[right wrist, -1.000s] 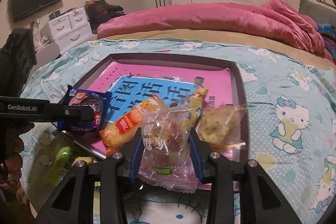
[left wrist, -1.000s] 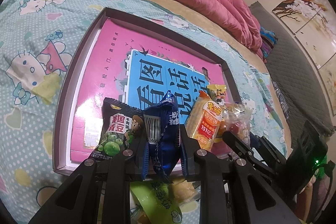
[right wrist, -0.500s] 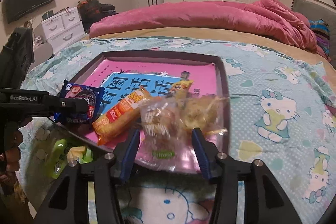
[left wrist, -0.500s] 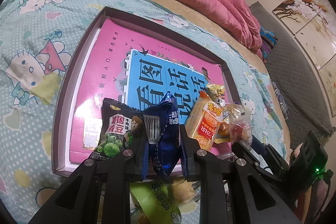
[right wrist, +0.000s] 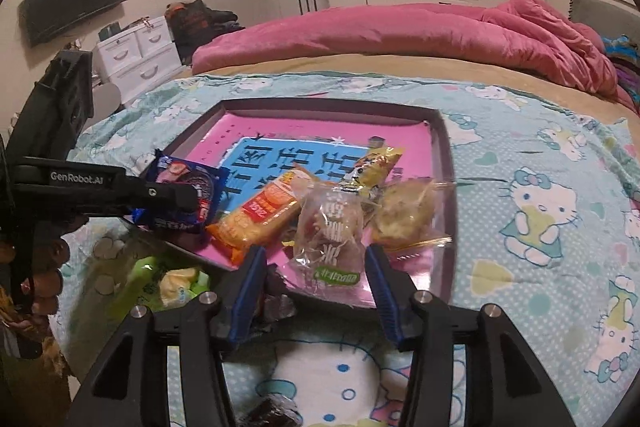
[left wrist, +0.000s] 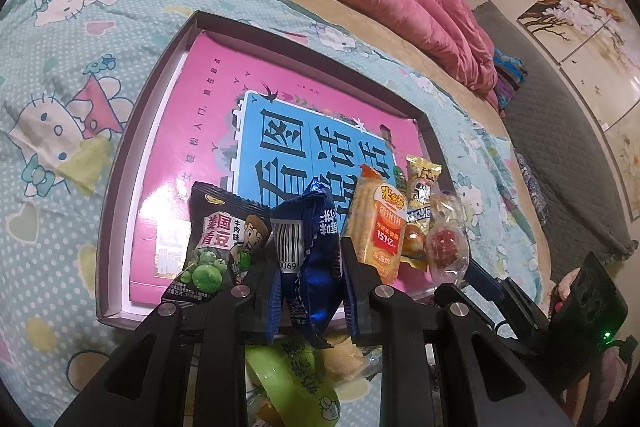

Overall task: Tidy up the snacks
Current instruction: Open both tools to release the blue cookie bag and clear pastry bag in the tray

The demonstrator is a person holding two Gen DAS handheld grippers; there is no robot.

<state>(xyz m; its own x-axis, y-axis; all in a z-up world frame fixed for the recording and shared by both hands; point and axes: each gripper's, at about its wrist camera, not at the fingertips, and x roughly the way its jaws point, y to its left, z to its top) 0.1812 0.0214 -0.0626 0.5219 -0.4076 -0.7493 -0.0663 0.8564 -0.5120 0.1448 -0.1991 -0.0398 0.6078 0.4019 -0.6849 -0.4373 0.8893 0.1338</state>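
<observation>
So the bed (right wrist: 532, 131) with the cartoon-cat sheet fills most of both views, pink blanket (right wrist: 400, 31) bunched up far beyond the tools. Sitting on the sheet straight ahead of both tools is the shallow box lid (left wrist: 120, 211) with a pink and blue book cover (left wrist: 208, 131) lying flat inside it.

The snacks are lined up along the lid's near edge. Left tool (left wrist: 308, 255) is clamped tight on the blue snack pack (left wrist: 310, 239), which stands upright between its pads. Just left of that tool is the green pea bag (left wrist: 216, 239), and just to its right is the orange rice cracker pack (left wrist: 378, 227), then the yellow snack (left wrist: 420, 187) behind it.

Right tool (right wrist: 316, 267) has just been opening its jaws, they're now partway apart with the clear wrapped pastry (right wrist: 330, 231) lying loose between them, pads not pressing it. Another clear wrapped cake (right wrist: 404, 211) lies just ahead and to the right of that tool. Below the left tool, off the lid, there's a green packet (left wrist: 296, 379) on the sheet.
</observation>
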